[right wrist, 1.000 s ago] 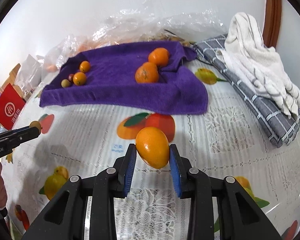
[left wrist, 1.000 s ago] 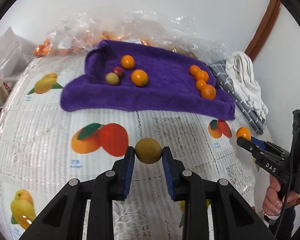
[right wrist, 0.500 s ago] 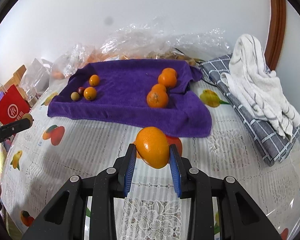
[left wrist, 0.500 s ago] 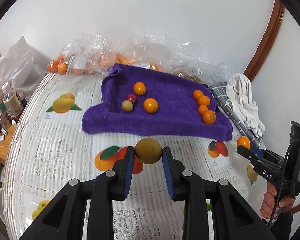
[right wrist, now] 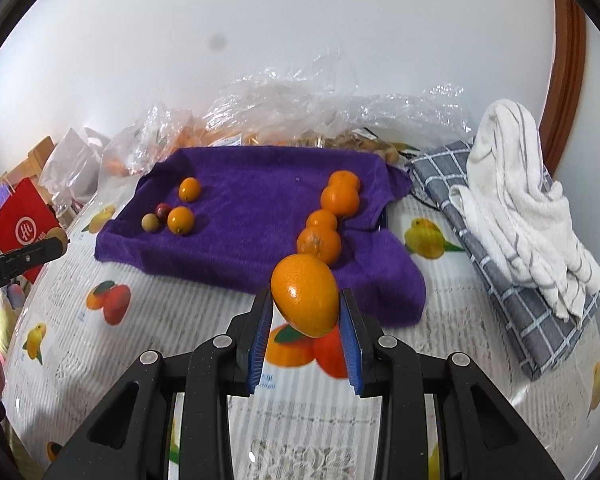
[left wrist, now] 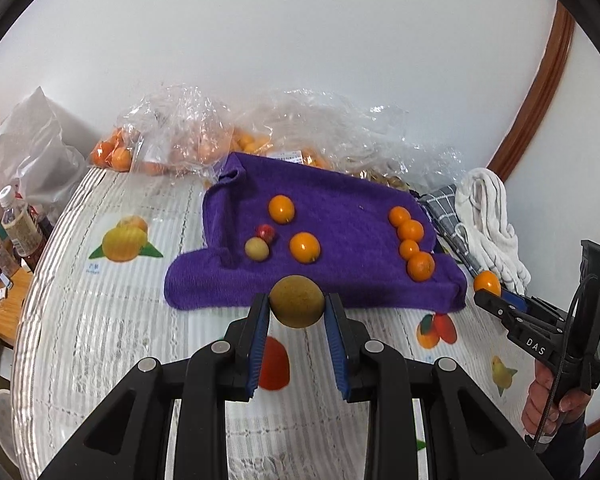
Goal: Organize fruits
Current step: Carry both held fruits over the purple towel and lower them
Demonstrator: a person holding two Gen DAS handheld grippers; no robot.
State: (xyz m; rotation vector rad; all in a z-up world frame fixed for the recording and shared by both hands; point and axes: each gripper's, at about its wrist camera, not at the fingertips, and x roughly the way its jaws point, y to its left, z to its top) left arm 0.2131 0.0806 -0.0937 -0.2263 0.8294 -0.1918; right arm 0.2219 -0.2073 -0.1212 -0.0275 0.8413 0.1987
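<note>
Above the tabletop, left tool clamped on brown fruit, right tool on orange; round, could slip and roll off towel.

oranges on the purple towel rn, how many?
6. Four in a row at the towel's right side, two at its left. Bagged fruit behind isn't counted.

Each black hand-held gripper has blue pads, silver screws, and possibly a "DAS" marking.
</note>
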